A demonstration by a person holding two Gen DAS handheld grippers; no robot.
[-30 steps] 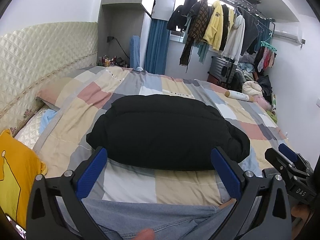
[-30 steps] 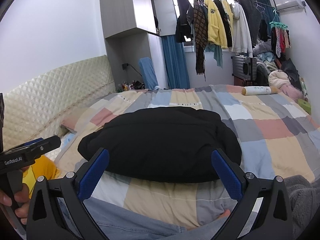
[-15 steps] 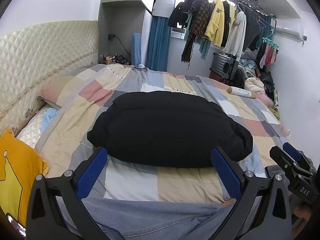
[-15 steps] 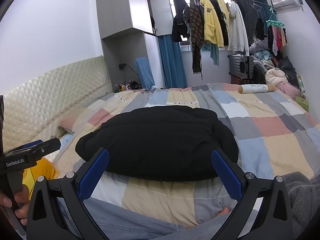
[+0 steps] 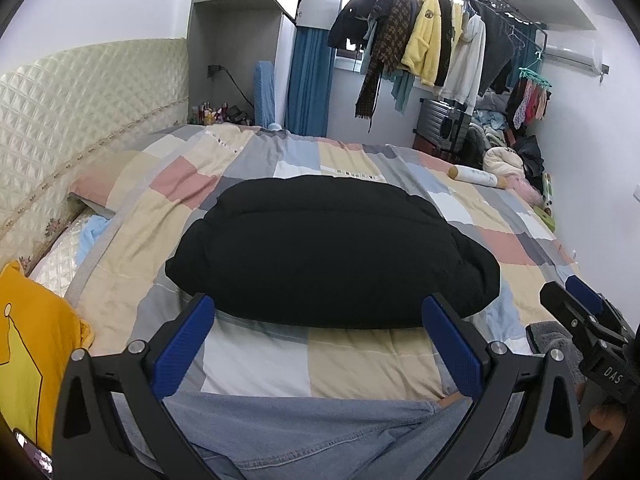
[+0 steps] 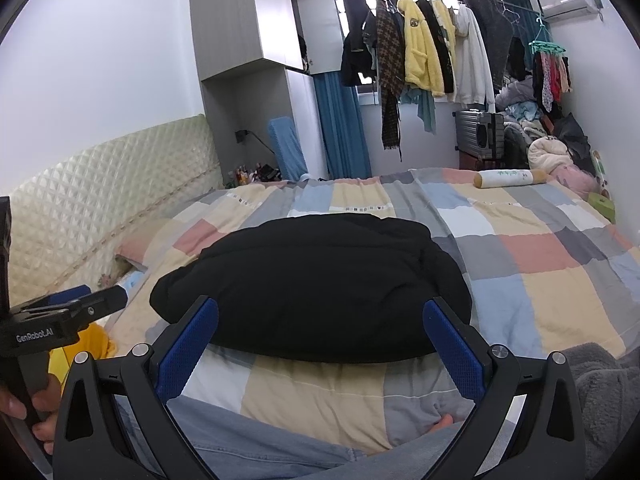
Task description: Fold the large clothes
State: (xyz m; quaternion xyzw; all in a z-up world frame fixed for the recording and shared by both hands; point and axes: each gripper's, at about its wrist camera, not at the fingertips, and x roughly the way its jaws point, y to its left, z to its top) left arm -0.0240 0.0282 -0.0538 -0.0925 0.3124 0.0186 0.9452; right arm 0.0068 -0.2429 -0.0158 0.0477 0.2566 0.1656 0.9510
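A black puffy jacket point(image 5: 332, 252) lies folded into a compact bundle in the middle of the bed, on a patchwork quilt point(image 5: 352, 356). It also shows in the right wrist view point(image 6: 316, 284). My left gripper point(image 5: 318, 316) is open and empty, held back from the jacket's near edge, above a leg in blue jeans point(image 5: 304, 432). My right gripper point(image 6: 320, 320) is open and empty too, also short of the jacket. Each gripper shows at the edge of the other's view: the right one point(image 5: 588, 320), the left one point(image 6: 72, 312).
A quilted headboard point(image 5: 72, 112) runs along the left. A yellow cushion point(image 5: 28, 344) lies at the near left. A white bolster point(image 6: 508, 179) lies at the bed's far right. Clothes hang on a rail point(image 6: 432, 48) at the back. A grey fleece blanket point(image 6: 600, 392) is near right.
Both grippers have risen and pulled back slightly, so the room shows higher in both views. The jacket has not moved. Both stay open.
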